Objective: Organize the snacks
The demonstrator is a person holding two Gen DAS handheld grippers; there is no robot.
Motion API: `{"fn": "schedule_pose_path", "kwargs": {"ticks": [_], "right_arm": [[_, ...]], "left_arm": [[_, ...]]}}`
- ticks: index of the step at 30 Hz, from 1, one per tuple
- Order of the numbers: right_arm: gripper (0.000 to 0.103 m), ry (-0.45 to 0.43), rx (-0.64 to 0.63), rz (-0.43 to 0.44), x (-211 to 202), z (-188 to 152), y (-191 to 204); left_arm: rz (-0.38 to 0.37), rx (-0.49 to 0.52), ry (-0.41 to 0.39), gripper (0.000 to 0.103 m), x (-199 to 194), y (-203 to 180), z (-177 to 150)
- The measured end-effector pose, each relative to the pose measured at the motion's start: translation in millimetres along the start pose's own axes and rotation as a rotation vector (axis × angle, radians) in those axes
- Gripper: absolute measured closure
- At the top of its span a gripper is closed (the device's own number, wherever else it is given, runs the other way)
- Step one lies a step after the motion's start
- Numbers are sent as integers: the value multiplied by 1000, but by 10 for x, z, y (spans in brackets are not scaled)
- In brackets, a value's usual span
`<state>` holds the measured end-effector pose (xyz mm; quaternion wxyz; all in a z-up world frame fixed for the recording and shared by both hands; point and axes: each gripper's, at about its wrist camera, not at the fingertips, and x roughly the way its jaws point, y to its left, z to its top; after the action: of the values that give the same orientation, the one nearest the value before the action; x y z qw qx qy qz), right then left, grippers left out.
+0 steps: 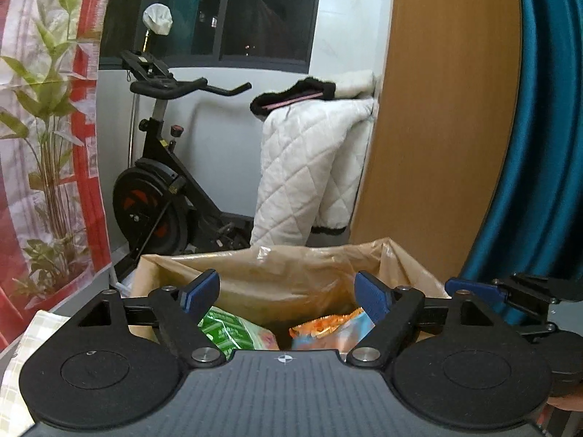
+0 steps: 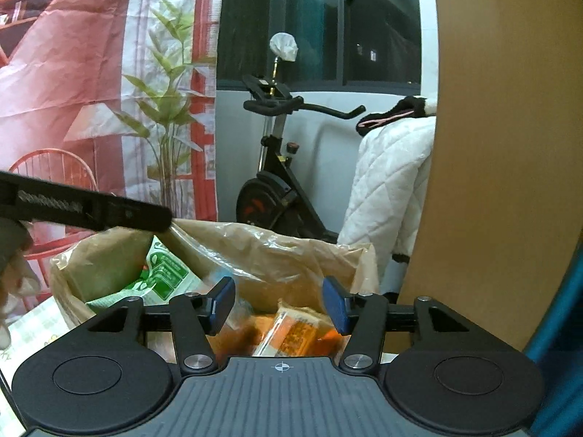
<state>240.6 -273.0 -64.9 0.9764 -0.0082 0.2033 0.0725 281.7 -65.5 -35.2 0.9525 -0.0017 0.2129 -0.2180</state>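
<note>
Orange snack packet (image 2: 291, 335) lies slanted below the unclenched, empty right gripper (image 2: 278, 304); the left gripper (image 1: 288, 291), also released, sees a green packet (image 1: 229, 331) beneath it.

My own gripper bodies hide the lower bag (image 1: 291, 273) and most of the green packet (image 1: 226, 331) and orange packet (image 2: 291, 335); their print is unreadable.

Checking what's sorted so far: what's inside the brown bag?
Inside the brown bag: a green snack packet on its left and orange snack packets on its right. Anything beneath them is covered.
</note>
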Motion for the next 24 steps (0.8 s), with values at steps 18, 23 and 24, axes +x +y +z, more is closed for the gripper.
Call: {"fn": "schedule_pose_path", "kwargs": {"ticks": [18, 23, 24], "right_arm": [[1, -75, 48, -60, -876, 195, 208], [1, -95, 66, -70, -1073, 191, 274], [1, -98, 72, -71, -1106, 189, 279]], "left_arm": [[98, 75, -123, 7, -1030, -229, 91], [138, 60, -128, 7, -1166, -305, 76], [146, 59, -129, 7, -1190, -320, 70]]}}
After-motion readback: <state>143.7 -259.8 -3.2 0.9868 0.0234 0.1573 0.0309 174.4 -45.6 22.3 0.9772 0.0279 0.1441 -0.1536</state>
